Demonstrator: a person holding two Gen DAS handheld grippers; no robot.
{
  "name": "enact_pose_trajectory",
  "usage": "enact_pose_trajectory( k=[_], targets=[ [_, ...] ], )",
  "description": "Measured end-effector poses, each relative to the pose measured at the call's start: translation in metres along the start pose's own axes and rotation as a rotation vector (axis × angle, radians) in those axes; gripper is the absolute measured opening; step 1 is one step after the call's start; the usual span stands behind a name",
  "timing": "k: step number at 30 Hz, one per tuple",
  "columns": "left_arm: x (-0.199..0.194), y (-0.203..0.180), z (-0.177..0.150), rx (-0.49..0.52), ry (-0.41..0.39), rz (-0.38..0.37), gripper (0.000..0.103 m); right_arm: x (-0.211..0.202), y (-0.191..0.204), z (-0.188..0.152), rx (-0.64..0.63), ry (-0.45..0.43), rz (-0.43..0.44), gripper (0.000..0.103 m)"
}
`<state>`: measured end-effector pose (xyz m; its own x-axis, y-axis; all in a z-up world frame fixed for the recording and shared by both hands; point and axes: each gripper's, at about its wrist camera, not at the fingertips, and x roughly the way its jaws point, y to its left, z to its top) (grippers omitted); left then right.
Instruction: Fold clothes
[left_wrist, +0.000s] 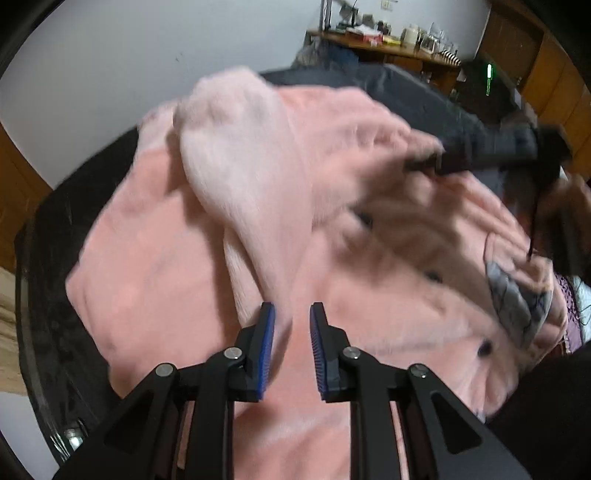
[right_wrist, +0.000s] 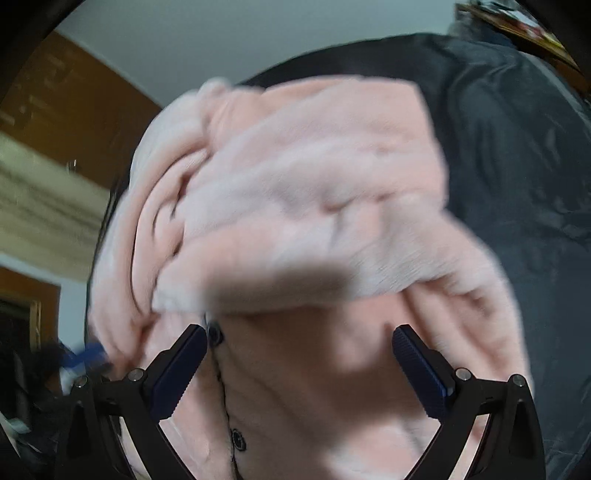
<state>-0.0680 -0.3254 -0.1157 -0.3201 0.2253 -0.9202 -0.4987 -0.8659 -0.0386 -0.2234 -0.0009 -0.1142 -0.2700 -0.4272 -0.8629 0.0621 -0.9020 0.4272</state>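
Note:
A fluffy pink button-up garment (left_wrist: 155, 258) lies spread on a dark round table (left_wrist: 48, 295). One pale pink sleeve (left_wrist: 236, 177) is folded across its body. My left gripper (left_wrist: 291, 314) hovers low over the garment with its jaws a little apart, nothing held between them. My right gripper (right_wrist: 299, 336) is wide open just above the garment's button placket (right_wrist: 221, 384), with a folded sleeve (right_wrist: 314, 206) lying right ahead of it. The right gripper also shows blurred in the left wrist view (left_wrist: 480, 155), over the garment's far right side.
A dark grey cloth (right_wrist: 517, 166) covers the surface beyond the garment. A wooden desk with clutter (left_wrist: 388, 40) stands by the white back wall. Wooden cabinets (left_wrist: 535, 55) are at the right. A grey patterned patch (left_wrist: 513, 295) shows on the garment's right edge.

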Motion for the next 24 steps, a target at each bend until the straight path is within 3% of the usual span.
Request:
enact_pose_trajectory(
  k=[3,5,8,10,13,18,19,24],
  targets=[
    [-0.008,0.011,-0.016,-0.087,-0.012,-0.050,0.030,-0.017,-0.001,0.012,0.019,-0.035,0.032,0.102],
    [-0.019,0.021,-0.026,-0.153,-0.048,-0.074,0.037,-0.014,0.027,0.039,-0.020,-0.055,0.034,0.102],
    [-0.035,0.041,-0.035,-0.238,-0.106,-0.066,0.057,-0.002,0.079,0.088,-0.098,-0.082,0.022,0.102],
    [-0.045,0.054,-0.042,-0.295,-0.145,-0.060,0.069,0.014,0.110,0.095,-0.179,-0.091,-0.028,0.102],
    [-0.060,0.074,-0.051,-0.380,-0.203,-0.052,0.078,0.038,0.157,0.105,-0.299,-0.104,-0.101,0.102],
    [-0.060,0.107,-0.054,-0.494,-0.249,-0.021,0.079,0.077,0.235,0.123,-0.500,-0.126,-0.225,0.102],
    [-0.055,0.112,-0.054,-0.512,-0.246,-0.019,0.079,0.082,0.242,0.125,-0.523,-0.129,-0.248,0.102],
    [-0.031,0.124,-0.049,-0.557,-0.208,-0.028,0.079,0.070,0.190,0.111,-0.431,-0.119,-0.337,0.102]
  ],
)
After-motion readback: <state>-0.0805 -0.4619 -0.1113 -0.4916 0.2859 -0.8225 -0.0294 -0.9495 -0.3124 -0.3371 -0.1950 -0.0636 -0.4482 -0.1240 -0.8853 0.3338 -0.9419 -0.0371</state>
